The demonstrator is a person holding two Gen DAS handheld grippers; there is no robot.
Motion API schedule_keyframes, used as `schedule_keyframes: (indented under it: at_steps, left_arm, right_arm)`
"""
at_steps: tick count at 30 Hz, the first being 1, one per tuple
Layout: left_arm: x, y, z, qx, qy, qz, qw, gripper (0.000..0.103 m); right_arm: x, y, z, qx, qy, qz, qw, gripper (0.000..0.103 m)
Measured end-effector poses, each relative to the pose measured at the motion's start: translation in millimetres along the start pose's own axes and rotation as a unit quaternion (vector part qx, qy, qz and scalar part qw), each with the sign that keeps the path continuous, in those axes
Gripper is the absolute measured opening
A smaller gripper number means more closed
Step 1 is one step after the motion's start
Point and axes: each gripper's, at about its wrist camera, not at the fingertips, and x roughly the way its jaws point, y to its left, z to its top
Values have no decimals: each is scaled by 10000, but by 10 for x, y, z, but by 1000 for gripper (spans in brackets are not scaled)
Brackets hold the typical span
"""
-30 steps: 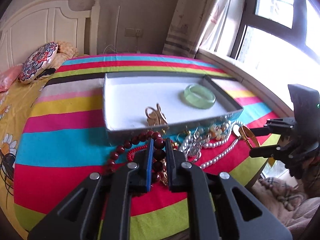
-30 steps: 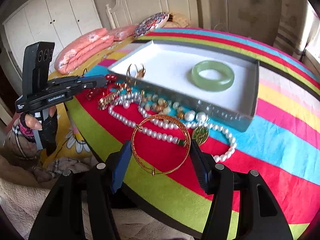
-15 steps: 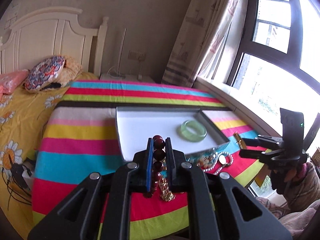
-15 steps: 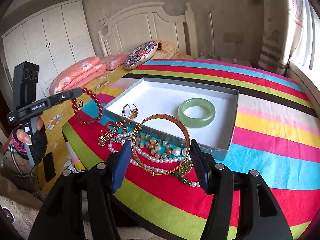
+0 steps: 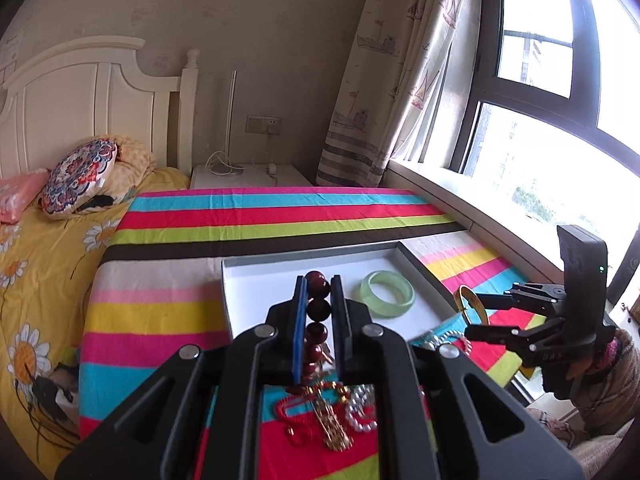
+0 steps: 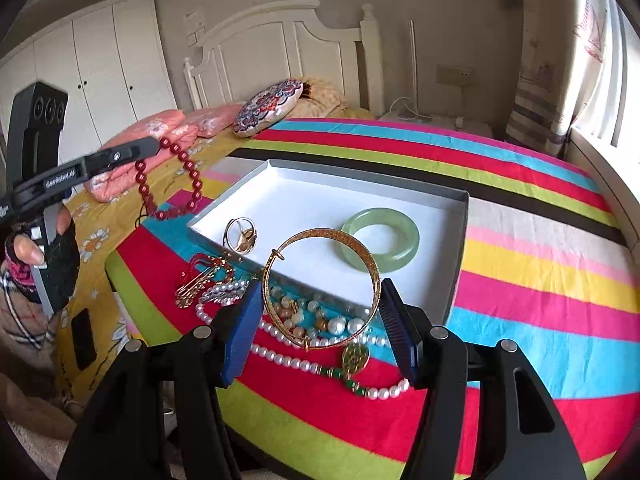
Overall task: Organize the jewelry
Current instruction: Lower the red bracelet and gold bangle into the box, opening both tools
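Left gripper pinches dark red bead bracelet, glossy round beads hanging in a loop; right gripper clamps thin textured gold bangle across its width

red beads in left tongs
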Motion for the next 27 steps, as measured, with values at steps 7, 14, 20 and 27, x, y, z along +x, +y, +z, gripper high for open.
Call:
schedule_keyframes:
  at_steps: [7, 14, 20, 27]
  left_arm:
    - [271, 23, 221, 73, 120, 22, 9999, 11]
    - [637, 49, 419, 240, 330, 217, 9989, 11]
    - [925, 114, 481, 408, 484, 551, 9965, 11]
    - [1116, 205, 452, 428, 563, 759, 9946, 11]
  right_arm:
    - [232, 68, 180, -193, 148, -48, 9997, 57]
    - [575, 116, 473, -383, 288, -202, 9986, 57]
    - [878, 177, 722, -549, 412, -303, 9972, 57]
    - [1249, 221, 856, -634, 720, -365, 9947, 57]
